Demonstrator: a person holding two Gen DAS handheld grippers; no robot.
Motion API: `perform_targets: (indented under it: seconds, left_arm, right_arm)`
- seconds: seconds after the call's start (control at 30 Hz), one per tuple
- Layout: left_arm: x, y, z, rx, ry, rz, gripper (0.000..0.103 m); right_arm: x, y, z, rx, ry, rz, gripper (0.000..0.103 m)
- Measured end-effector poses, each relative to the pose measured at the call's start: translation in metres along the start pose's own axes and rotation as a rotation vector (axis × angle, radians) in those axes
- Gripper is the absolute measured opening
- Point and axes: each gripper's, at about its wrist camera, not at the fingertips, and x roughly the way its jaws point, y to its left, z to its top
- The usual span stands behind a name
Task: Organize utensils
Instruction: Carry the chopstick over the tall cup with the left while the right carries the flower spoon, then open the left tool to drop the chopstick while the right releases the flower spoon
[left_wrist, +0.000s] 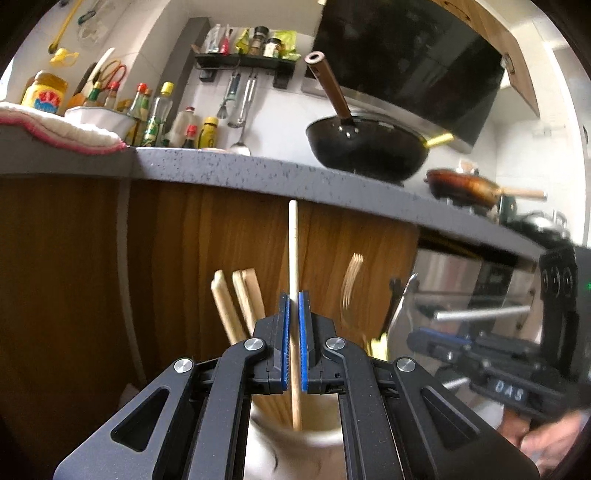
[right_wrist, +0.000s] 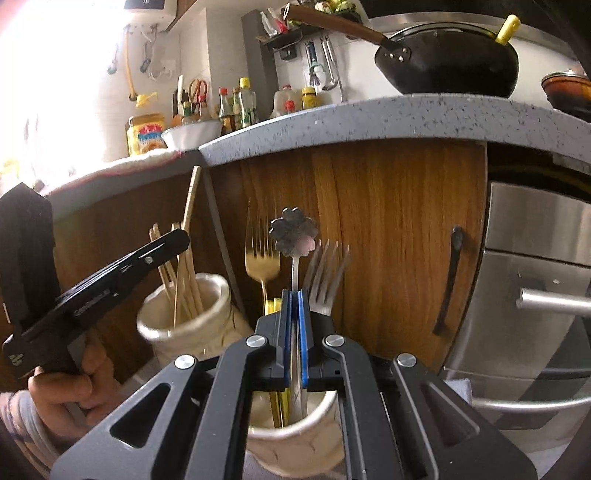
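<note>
- Left wrist view: the left hand-held gripper (left_wrist: 294, 321) pinched an upright chopstick (left_wrist: 293, 254), long axis vertical, its lower end inside the cream holder (left_wrist: 314, 439) directly below.
- Right wrist view: the right hand-held gripper (right_wrist: 294, 321) pinched the flower-ended spoon (right_wrist: 293, 232) upright over the cup (right_wrist: 295, 435) of forks, right of the holder.

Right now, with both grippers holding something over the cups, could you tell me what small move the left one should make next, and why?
Probably open the left gripper and let go. Its pads are shut on a wooden chopstick that stands upright, with its lower end already inside the cream cup, beside the other chopsticks. Released there, it should simply settle among them.
</note>
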Motion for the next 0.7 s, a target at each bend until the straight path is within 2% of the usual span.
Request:
perform_targets:
  seconds: [0.17, 0.37, 0.43, 0.5, 0.57, 0.6, 0.7]
  left_arm:
    - [-0.008, -0.003, -0.011, 0.039, 0.043, 0.040, 0.005]
    - [-0.005, -0.003, -0.015, 0.061, 0.103, 0.094, 0.006]
    - [-0.006, -0.005, -0.015, 0.071, 0.102, 0.107, 0.013]
    - [-0.009, -0.005, -0.014, 0.070, 0.097, 0.110, 0.030]
    - [-0.015, -0.007, -0.015, 0.072, 0.084, 0.111, 0.037]
    - [-0.019, -0.006, -0.015, 0.067, 0.079, 0.107, 0.045]
    - [-0.032, -0.005, -0.016, 0.042, 0.063, 0.091, 0.050]
  right_arm:
    - [0.004, -0.001, -0.009, 0.002, 0.041, -0.004, 0.003]
    - [0.008, 0.001, -0.005, -0.010, 0.072, -0.016, 0.003]
    - [0.010, 0.001, -0.004, -0.019, 0.081, -0.030, 0.005]
    - [0.012, -0.002, -0.003, -0.009, 0.086, -0.029, 0.009]
    - [0.007, -0.004, -0.002, -0.003, 0.077, -0.026, 0.024]
    - [0.003, -0.004, -0.003, -0.003, 0.069, -0.025, 0.027]
    - [-0.010, -0.005, -0.009, -0.002, 0.050, -0.020, 0.032]
